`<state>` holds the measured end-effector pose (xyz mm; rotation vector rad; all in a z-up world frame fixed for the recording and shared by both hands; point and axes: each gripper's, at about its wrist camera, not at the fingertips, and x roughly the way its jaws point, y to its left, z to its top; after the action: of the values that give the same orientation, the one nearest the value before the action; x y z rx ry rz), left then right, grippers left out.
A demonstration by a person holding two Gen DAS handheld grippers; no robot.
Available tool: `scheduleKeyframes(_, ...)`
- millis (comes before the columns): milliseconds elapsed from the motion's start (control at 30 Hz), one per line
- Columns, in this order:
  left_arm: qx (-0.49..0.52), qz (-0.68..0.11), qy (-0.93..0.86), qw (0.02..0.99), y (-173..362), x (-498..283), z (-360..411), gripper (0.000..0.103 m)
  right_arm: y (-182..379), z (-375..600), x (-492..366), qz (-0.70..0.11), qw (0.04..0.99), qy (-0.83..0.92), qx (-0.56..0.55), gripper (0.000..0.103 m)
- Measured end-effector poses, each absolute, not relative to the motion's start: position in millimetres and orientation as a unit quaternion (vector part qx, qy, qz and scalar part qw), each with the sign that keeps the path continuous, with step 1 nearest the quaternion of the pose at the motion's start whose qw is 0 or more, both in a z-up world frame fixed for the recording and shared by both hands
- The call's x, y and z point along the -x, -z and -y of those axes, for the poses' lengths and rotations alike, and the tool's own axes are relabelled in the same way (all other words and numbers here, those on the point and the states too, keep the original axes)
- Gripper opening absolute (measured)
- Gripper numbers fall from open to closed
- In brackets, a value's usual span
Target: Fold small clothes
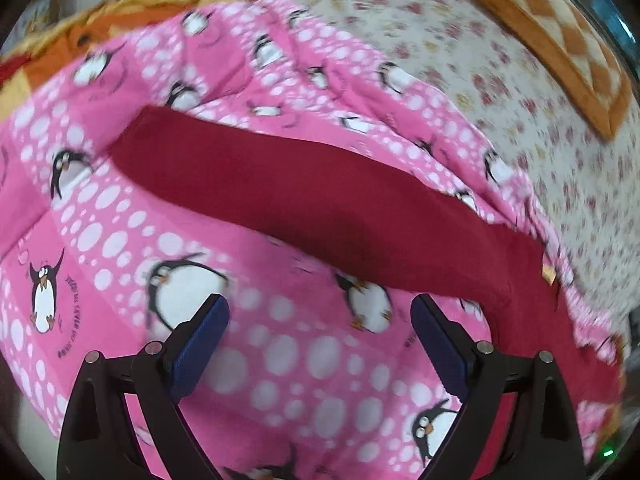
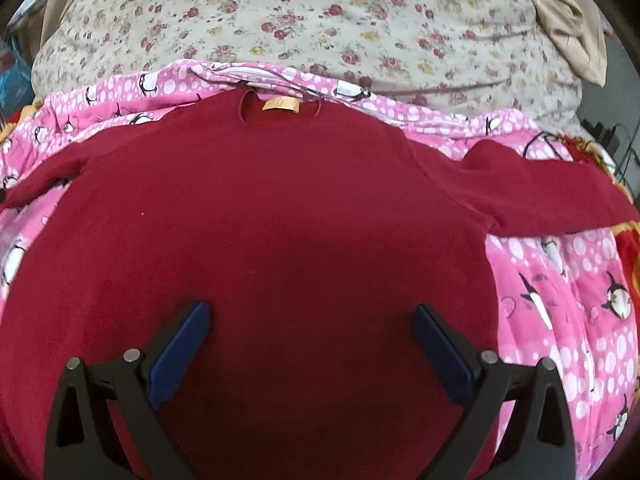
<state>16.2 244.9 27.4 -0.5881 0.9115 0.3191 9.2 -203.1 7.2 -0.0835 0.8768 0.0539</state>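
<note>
A small dark red long-sleeved sweater point(image 2: 280, 208) lies flat on a pink penguin-print blanket point(image 2: 560, 300), neck and tan label point(image 2: 280, 105) at the far side, sleeves spread out left and right. My right gripper point(image 2: 312, 320) is open and empty, hovering over the sweater's body. In the left wrist view one red sleeve point(image 1: 304, 200) stretches across the pink blanket point(image 1: 280, 360). My left gripper point(image 1: 320, 320) is open and empty just short of that sleeve, over the blanket.
A floral bedsheet point(image 2: 340, 28) lies beyond the blanket. An orange checked cushion point(image 1: 560, 40) sits at the far right in the left wrist view. Beige cloth point(image 2: 568, 20) is bunched at the far right. Orange and red bedding point(image 1: 100, 20) lies at the far left.
</note>
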Motion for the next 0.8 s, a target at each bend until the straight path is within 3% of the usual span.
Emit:
scheduleKeyframes(300, 0.435, -0.355, -0.087, 0.823, -20, 17, -398, 0.074, -5, 203, -6, -0.415, 0.909, -0.016, 0.034, 0.103)
scheduleKeyframes(467, 0.442, -0.348, -0.079, 0.823, 7, 14, -430, 0.073, -4, 203, -7, -0.415, 0.909, -0.014, 0.033, 0.103)
scheduleKeyframes(633, 0.38, -0.343, -0.103, 0.853, 7, -13, -419, 0.069, -3, 201, -7, -0.414, 0.91, -0.014, 0.033, 0.103)
scheduleKeyframes(700, 0.348, -0.352, -0.122, 0.86, 3, -21, -411, 0.037, -3, 201, -8, -0.414, 0.909, -0.014, 0.033, 0.103)
scheduleKeyframes(733, 0.33, -0.359, -0.137, 0.862, 1, -23, -408, 0.028, -3, 201, -8, -0.415, 0.909, -0.014, 0.032, 0.103)
scheduleKeyframes(767, 0.311, -0.37, -0.16, 0.861, 0, -26, -405, 0.006, -3, 201, -8, -0.415, 0.909, -0.014, 0.032, 0.103)
scheduleKeyframes(800, 0.297, -0.377, -0.18, 0.859, -1, -25, -406, 0.0, -3, 201, -9, -0.415, 0.909, -0.014, 0.032, 0.103)
